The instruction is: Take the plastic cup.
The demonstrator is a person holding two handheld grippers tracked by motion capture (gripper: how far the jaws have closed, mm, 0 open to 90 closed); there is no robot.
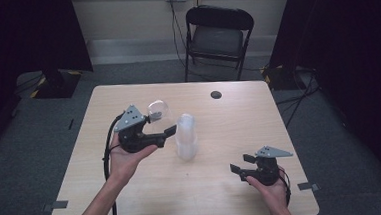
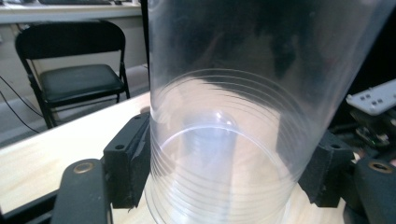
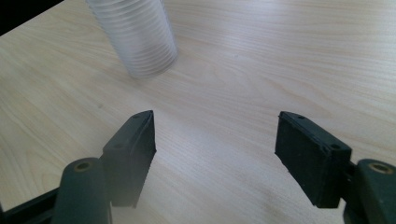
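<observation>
High view: my left hand-held gripper [image 1: 162, 124] lies on its side in my upturned left hand [image 1: 126, 159], jaws pointing toward the middle of the surface [image 1: 229, 115]. Between the jaws sits a clear plastic cup [image 1: 157, 110], held off the surface and tilted, with its open mouth turned roughly toward the camera. Just to the right of the jaw tips stands a stack of clear plastic cups [image 1: 186, 137], upright near the centre of the surface; the held cup is just beside the top of the stack, and whether the two touch cannot be told.

Left gripper view: the clear plastic cup [image 2: 229, 140] runs up between the two black pads [image 2: 128, 161], which press on its ribbed wall from either side, so this hand-held gripper is pinching the cup. Through the transparent wall the pale wood shows. A black folding chair [image 2: 74, 74] stands on the floor beyond the far edge.

High view, lower right: my right hand-held gripper [image 1: 241, 165] rests low near the front right part of the surface, in my right hand [image 1: 271, 187], well apart from the stack, with jaws pointing left.

Right gripper view: the jaws of my right hand-held gripper [image 3: 215, 149] stand spread with only bare wood between them; the stack of clear plastic cups [image 3: 140, 37] rises farther off, at upper left.
</observation>
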